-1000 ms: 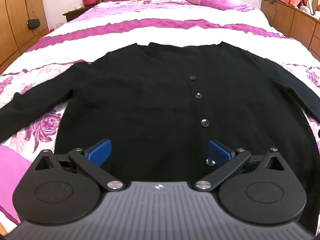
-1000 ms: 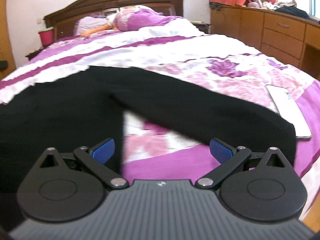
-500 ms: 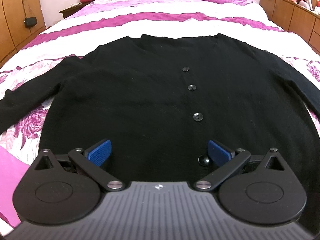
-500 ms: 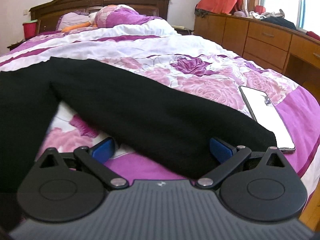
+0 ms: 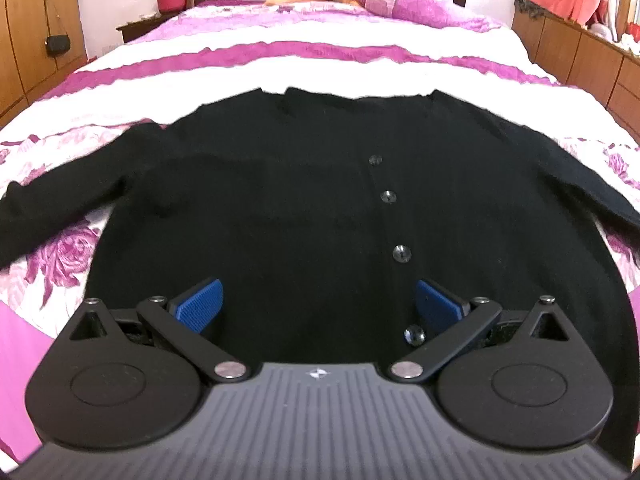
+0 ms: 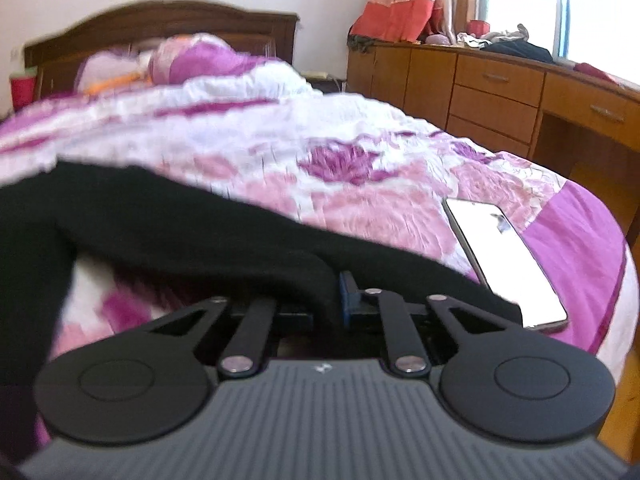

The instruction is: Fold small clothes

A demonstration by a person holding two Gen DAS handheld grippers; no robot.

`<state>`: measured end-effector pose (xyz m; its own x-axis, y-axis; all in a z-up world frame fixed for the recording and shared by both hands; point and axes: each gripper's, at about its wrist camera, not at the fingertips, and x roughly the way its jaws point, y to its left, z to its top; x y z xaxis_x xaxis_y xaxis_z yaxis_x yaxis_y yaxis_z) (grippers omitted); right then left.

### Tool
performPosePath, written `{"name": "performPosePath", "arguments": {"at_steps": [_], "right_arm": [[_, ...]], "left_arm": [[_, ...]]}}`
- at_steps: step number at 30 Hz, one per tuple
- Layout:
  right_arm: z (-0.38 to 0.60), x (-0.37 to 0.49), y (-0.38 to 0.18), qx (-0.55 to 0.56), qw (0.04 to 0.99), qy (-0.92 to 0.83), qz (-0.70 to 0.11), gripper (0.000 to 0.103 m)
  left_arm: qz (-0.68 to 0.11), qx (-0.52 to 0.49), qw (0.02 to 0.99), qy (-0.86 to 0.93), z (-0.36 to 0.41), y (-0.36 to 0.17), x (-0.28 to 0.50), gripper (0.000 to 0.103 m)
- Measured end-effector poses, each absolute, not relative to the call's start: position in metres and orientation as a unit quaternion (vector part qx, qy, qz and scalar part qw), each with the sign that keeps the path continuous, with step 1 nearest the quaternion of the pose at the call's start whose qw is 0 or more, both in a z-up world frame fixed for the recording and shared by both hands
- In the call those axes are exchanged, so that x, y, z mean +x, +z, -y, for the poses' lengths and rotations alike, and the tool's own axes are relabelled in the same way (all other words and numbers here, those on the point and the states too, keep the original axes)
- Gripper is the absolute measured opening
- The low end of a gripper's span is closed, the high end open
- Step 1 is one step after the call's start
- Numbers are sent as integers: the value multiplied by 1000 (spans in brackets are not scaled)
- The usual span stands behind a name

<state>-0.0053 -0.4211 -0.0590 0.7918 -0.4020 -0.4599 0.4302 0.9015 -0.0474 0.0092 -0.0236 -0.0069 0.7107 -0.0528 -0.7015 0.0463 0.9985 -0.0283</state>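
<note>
A black buttoned cardigan lies spread flat, front up, on the purple and white bed cover, both sleeves out to the sides. My left gripper is open above the cardigan's lower hem, near the bottom button, holding nothing. In the right wrist view my right gripper is shut on the cardigan's right sleeve near its cuff, and the cloth bunches up between the blue pads. The right view is blurred.
A phone lies on the bed just right of the sleeve cuff. Pillows sit at the head of the bed. Wooden drawers stand along the right side, and a wardrobe on the left.
My right gripper moved right along the sleeve, closed on it near the cuff and bunched the cloth. My left gripper stayed open over the hem, tilting slightly.
</note>
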Motion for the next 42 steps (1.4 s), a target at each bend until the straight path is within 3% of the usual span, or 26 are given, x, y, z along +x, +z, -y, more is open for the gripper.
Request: {"name": "performPosePath", "arguments": {"at_steps": [11, 22, 30, 38, 42], "right_arm": [[390, 9, 1, 115, 976, -126, -138, 12], [292, 46, 43, 89, 992, 1, -95, 12], [218, 80, 19, 24, 986, 70, -148, 12], [169, 110, -34, -17, 959, 111, -261, 14], [156, 96, -45, -41, 959, 96, -262, 22]], "left_arm": [[-365, -31, 931, -9, -5, 3, 13, 103], [-347, -57, 936, 12, -42, 9, 19, 103], [-346, -62, 936, 28, -71, 5, 26, 103], [-351, -71, 933, 27, -83, -2, 31, 103], [-353, -73, 932, 25, -82, -4, 32, 103]]}}
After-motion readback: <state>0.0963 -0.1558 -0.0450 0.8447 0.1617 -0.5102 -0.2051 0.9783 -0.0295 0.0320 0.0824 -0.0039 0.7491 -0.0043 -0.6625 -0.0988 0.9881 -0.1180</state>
